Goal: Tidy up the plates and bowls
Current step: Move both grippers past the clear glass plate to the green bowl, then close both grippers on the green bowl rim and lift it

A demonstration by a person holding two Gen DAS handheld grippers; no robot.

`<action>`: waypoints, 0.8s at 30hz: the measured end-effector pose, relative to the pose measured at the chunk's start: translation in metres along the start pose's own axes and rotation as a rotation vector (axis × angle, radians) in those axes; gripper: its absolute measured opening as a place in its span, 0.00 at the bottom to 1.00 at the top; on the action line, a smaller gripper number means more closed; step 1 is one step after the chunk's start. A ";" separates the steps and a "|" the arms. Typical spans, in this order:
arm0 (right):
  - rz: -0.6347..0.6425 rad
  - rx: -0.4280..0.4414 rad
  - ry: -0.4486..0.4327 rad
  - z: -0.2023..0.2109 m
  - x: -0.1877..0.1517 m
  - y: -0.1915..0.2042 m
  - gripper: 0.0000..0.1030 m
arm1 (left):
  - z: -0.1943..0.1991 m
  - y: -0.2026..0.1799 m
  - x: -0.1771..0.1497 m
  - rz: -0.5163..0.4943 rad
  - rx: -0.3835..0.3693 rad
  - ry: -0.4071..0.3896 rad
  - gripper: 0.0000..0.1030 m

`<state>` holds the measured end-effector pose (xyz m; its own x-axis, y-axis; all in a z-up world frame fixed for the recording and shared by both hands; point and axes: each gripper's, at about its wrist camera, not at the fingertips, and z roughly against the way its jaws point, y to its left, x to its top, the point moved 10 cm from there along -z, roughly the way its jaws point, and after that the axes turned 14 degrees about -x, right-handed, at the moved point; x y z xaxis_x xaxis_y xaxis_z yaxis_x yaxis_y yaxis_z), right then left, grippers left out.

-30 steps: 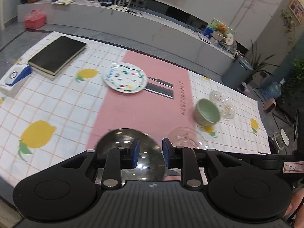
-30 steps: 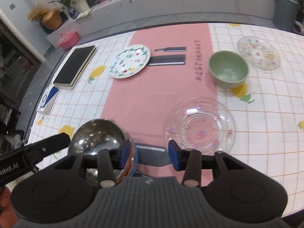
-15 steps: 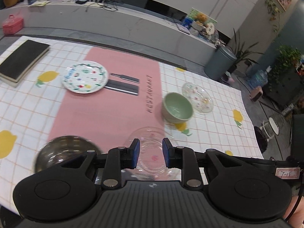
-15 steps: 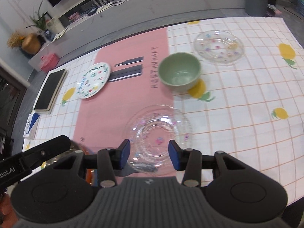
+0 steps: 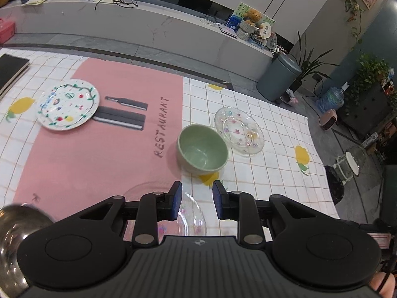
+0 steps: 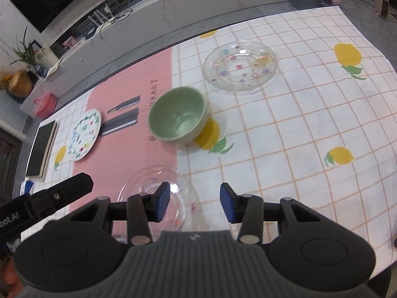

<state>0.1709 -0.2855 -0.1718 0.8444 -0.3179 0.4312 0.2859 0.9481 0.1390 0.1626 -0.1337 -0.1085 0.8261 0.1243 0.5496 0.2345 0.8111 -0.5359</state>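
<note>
A green bowl (image 5: 202, 149) stands upright mid-table, also in the right wrist view (image 6: 177, 116). A clear glass plate (image 5: 238, 129) lies just right of it (image 6: 239, 65). A second clear glass plate (image 5: 191, 217) lies under both grippers (image 6: 161, 193). A white floral plate (image 5: 67, 104) lies far left (image 6: 85, 134). A steel bowl (image 5: 12, 236) sits at the near left edge. My left gripper (image 5: 196, 202) is open and empty, short of the green bowl. My right gripper (image 6: 194, 203) is open and empty above the near glass plate.
A black book (image 5: 10, 70) lies at the table's far left (image 6: 41, 149). The table's right edge (image 5: 320, 164) drops to the floor. A grey bin (image 5: 278, 79) and a long counter (image 5: 148, 24) stand beyond the table.
Both grippers have swung right, from over the steel bowl toward the green bowl and the glass plates. The steel bowl has slid to the left edge of view. The jaws stay open.
</note>
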 end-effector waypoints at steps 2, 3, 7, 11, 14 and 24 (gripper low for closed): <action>-0.011 0.002 -0.001 -0.006 0.007 -0.004 0.43 | -0.010 -0.001 0.006 -0.025 0.007 -0.005 0.32; -0.016 0.005 0.001 -0.009 0.010 -0.005 0.43 | -0.014 0.000 0.008 -0.023 0.016 -0.009 0.33; -0.054 0.028 0.020 -0.023 0.024 -0.008 0.43 | -0.033 0.012 0.018 0.027 0.046 -0.018 0.35; -0.101 0.062 0.030 -0.039 0.040 -0.008 0.43 | -0.050 0.023 0.023 0.043 0.069 -0.025 0.35; -0.114 0.073 0.031 -0.051 0.050 -0.004 0.43 | -0.065 0.030 0.026 0.065 0.090 -0.008 0.35; -0.090 0.042 0.072 -0.094 0.068 0.014 0.37 | -0.108 0.049 0.032 0.045 0.144 0.064 0.35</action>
<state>0.2747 -0.2946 -0.2243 0.8469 -0.4000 0.3503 0.3443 0.9146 0.2120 0.2561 -0.1520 -0.1862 0.8663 0.1289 0.4826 0.1248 0.8797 -0.4589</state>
